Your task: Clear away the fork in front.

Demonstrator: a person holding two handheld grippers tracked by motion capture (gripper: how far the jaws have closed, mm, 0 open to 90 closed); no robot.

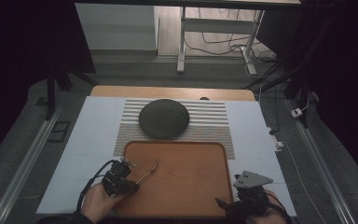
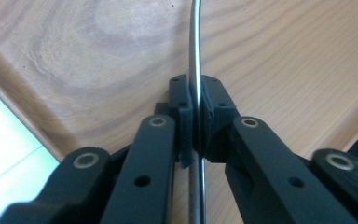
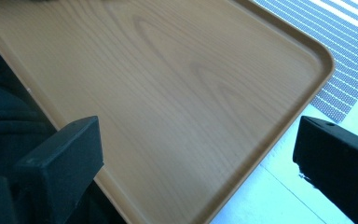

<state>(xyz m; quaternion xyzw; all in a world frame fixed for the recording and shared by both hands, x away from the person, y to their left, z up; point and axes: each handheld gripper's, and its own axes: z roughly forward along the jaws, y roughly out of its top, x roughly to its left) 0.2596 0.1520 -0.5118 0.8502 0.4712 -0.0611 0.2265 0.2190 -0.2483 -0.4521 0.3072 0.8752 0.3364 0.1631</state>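
Note:
A thin metal utensil (image 1: 148, 172) lies slanted over the left part of the wooden tray (image 1: 186, 179), its curved end pointing toward the far side. My left gripper (image 1: 134, 185) is shut on its handle at the tray's front left. In the left gripper view the handle (image 2: 196, 42) runs straight up between the pads of the left gripper (image 2: 196, 100), just above the tray's wood (image 2: 98, 60). My right gripper (image 1: 227, 204) sits at the tray's front right corner. In the right gripper view the right gripper (image 3: 193, 144) stands wide open over the tray (image 3: 168, 84) with nothing between its jaws.
A dark round plate (image 1: 163, 118) rests on a striped placemat (image 1: 214, 126) just beyond the tray. The placemat (image 3: 349, 70) also borders the tray's far corner. A white mat (image 1: 93, 135) covers the table. Desk legs and cables stand on the floor behind.

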